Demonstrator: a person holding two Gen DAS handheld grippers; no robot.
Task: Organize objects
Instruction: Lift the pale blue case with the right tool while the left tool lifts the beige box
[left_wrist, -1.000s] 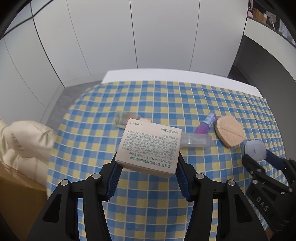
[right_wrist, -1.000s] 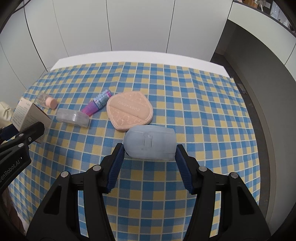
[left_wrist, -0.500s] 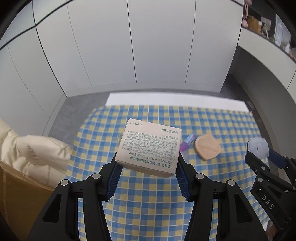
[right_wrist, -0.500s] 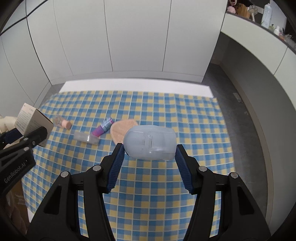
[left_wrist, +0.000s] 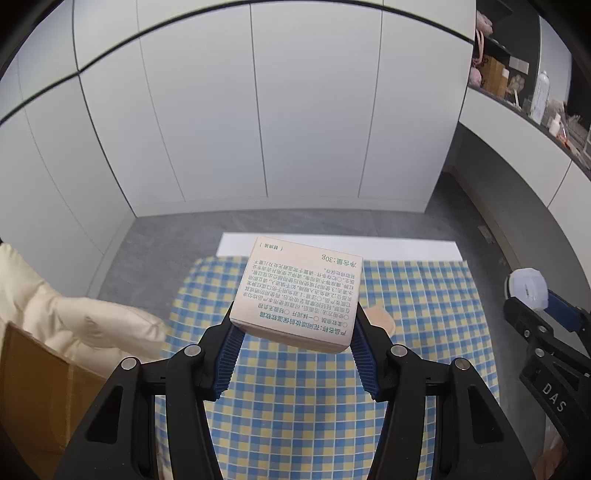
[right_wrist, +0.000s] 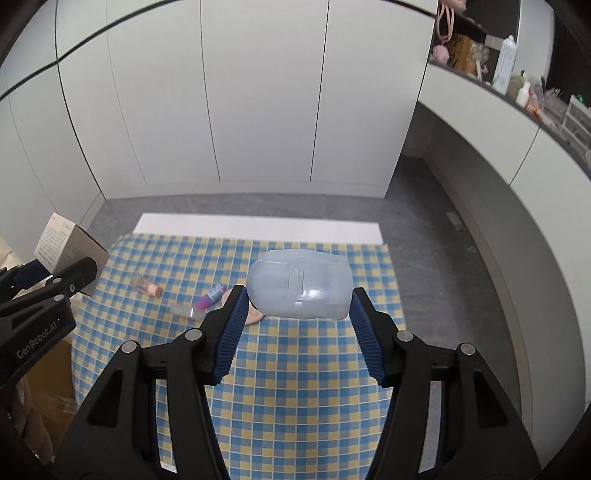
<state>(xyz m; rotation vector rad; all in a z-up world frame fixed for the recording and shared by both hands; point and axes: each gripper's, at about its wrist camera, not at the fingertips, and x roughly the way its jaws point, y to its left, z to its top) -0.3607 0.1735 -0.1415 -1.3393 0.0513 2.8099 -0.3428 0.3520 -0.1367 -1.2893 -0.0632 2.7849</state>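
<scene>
Blue-and-yellow checked tablecloth (right_wrist: 295, 387): pink compact (left_wrist: 380, 319), purple tube (right_wrist: 210, 297), clear vials. Left gripper (left_wrist: 293, 338) clamps "30g" carton (left_wrist: 299, 291); right gripper (right_wrist: 295, 314) clamps translucent bluish case (right_wrist: 299, 284).

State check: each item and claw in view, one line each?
left claw: shut on box
box: held, off the table, print side up
right claw: shut on clear case
clear case: held, off the table
small bottle: lying on the cloth
purple tube: lying on the cloth
clear tube: lying beside the purple tube
pink compact: on the cloth, mostly hidden
</scene>
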